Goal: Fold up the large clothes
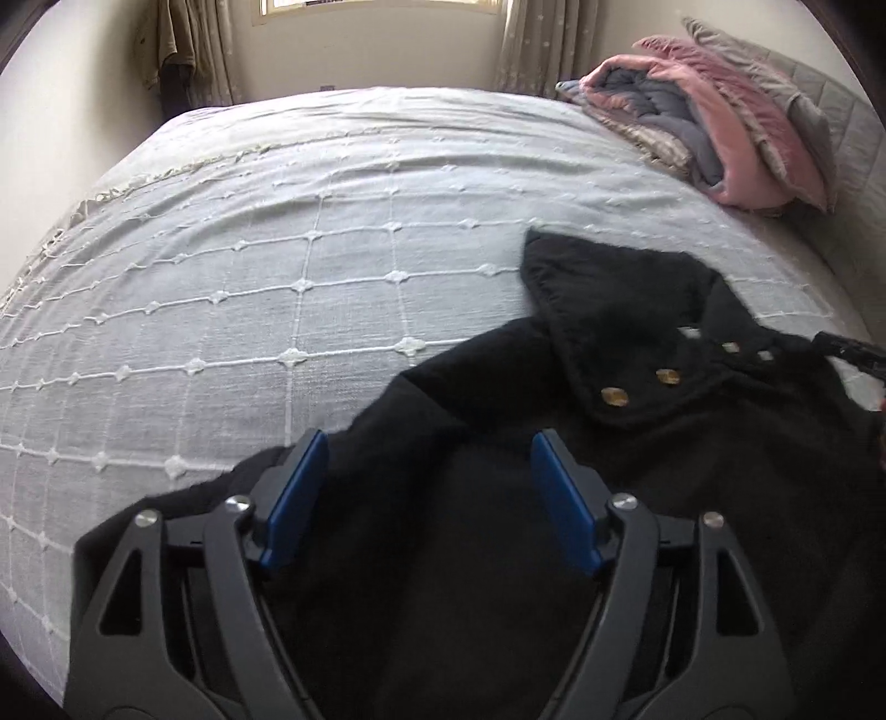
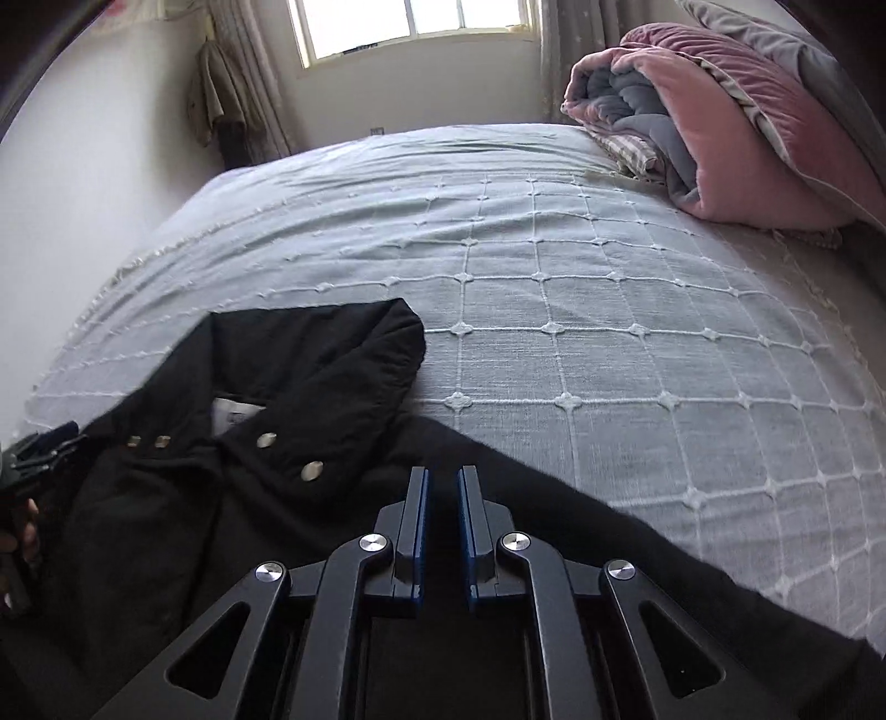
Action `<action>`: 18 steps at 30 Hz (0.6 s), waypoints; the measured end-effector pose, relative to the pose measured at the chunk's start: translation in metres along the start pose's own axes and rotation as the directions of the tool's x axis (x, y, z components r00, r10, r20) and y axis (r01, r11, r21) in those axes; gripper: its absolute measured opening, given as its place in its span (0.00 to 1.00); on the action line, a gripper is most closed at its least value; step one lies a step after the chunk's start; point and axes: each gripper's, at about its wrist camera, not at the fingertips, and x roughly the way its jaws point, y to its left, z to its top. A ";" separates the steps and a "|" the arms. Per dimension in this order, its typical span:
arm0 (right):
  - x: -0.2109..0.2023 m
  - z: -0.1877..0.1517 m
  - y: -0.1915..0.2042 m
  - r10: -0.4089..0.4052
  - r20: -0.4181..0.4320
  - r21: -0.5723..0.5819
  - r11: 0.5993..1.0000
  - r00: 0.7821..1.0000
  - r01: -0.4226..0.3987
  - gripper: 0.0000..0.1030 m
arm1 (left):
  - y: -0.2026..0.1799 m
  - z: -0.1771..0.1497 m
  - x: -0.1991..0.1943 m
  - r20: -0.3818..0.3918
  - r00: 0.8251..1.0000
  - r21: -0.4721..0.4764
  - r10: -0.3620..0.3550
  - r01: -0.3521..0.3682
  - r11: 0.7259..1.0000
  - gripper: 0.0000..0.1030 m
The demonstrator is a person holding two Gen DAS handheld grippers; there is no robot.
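Observation:
A large black coat [image 1: 664,443] lies spread on the bed, its collar with several metal snaps [image 1: 614,396] turned up. My left gripper [image 1: 429,437] hovers over the coat's left part with its blue pads wide apart and nothing between them. In the right wrist view the same coat [image 2: 194,498] fills the lower left. My right gripper [image 2: 443,471] stands over the coat's right part, its pads drawn together to a narrow slit; no cloth shows pinched in it. The coat lies flat under both grippers.
A pale blue bedspread [image 1: 277,249] with a white grid pattern covers the bed [image 2: 609,332]. Folded pink and grey quilts [image 2: 747,138] with pillows are piled at the far right corner. A window [image 2: 415,27], curtains and a hanging garment [image 2: 216,94] are behind the bed.

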 end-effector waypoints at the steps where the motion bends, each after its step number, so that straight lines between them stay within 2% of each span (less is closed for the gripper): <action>1: -0.007 0.000 0.003 0.009 0.000 0.001 1.000 1.000 -0.009 0.20 | -0.004 -0.004 -0.011 0.002 1.000 -0.009 -0.007 0.007 1.000 0.82; 2: -0.024 -0.006 0.008 0.030 0.007 -0.001 1.000 1.000 -0.030 0.25 | -0.004 -0.009 -0.025 0.008 1.000 -0.019 -0.016 0.016 1.000 0.83; 3: -0.036 -0.008 0.015 0.039 0.013 -0.005 0.999 0.999 -0.039 0.42 | -0.006 -0.012 -0.038 0.009 1.000 -0.029 -0.024 0.024 0.999 0.83; 4: -0.049 -0.014 0.022 0.046 0.024 -0.008 0.999 0.999 -0.046 0.67 | -0.008 -0.016 -0.052 0.001 0.999 -0.038 -0.033 0.033 0.999 0.84; 6: -0.089 -0.031 0.040 0.061 0.078 -0.012 0.998 0.995 -0.061 0.80 | -0.015 -0.025 -0.078 -0.020 0.996 -0.049 -0.082 0.081 0.996 0.89; 9: -0.134 -0.056 0.064 0.104 0.100 -0.002 0.995 0.990 -0.104 0.81 | -0.024 -0.043 -0.111 -0.036 0.993 -0.065 -0.117 0.114 0.991 0.91; 18: -0.225 -0.136 0.106 0.113 0.121 0.051 0.991 0.986 -0.120 0.81 | -0.046 -0.114 -0.193 -0.120 0.982 -0.089 -0.146 0.136 0.987 0.92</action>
